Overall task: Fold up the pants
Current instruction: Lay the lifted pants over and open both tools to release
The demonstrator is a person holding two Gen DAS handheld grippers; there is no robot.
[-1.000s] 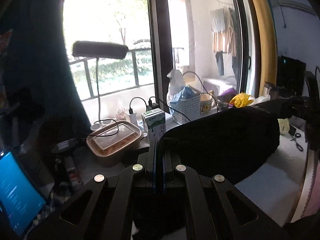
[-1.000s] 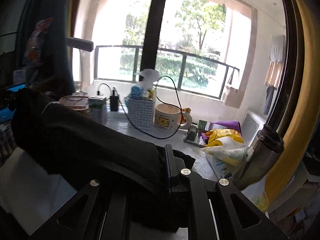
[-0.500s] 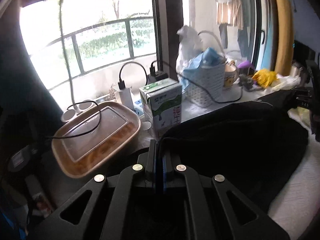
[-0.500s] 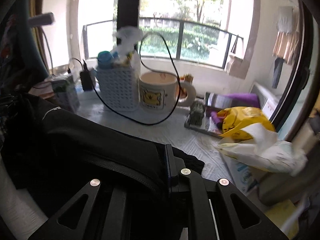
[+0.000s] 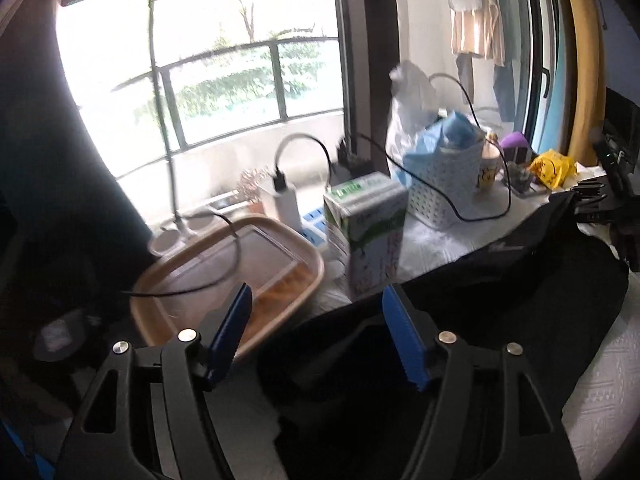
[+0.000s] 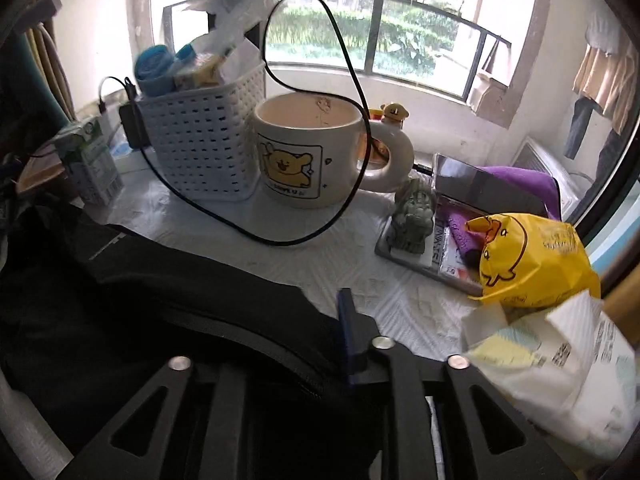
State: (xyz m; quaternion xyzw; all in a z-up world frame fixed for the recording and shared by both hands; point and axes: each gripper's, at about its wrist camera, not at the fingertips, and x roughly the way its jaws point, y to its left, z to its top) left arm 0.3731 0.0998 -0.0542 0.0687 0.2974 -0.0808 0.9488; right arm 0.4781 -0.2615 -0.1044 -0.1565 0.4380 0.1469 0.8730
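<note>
The black pants (image 5: 500, 304) lie in a folded heap on the white textured table cover (image 5: 600, 400). My left gripper (image 5: 316, 312) is open, its blue pads spread wide over the pants' near left edge, holding nothing. In the right wrist view the pants (image 6: 160, 320) drape over my right gripper (image 6: 340, 320). Only its right blue pad (image 6: 346, 332) shows, pressed against the cloth, and the left finger is hidden under the fabric. The right gripper also shows at the far right of the left wrist view (image 5: 600, 204), at the pants' far edge.
Behind the pants along the window sill stand a brown lidded food box (image 5: 232, 276), a milk carton (image 5: 368, 232), a white basket (image 6: 200, 140), a bear mug (image 6: 308, 152), a black cable (image 6: 280, 236), a small figurine (image 6: 414, 216) and a yellow bag (image 6: 532, 260).
My left gripper has opened and let go of the pants. Both grippers came down and forward toward the sill, and the pants now rest on the table.
</note>
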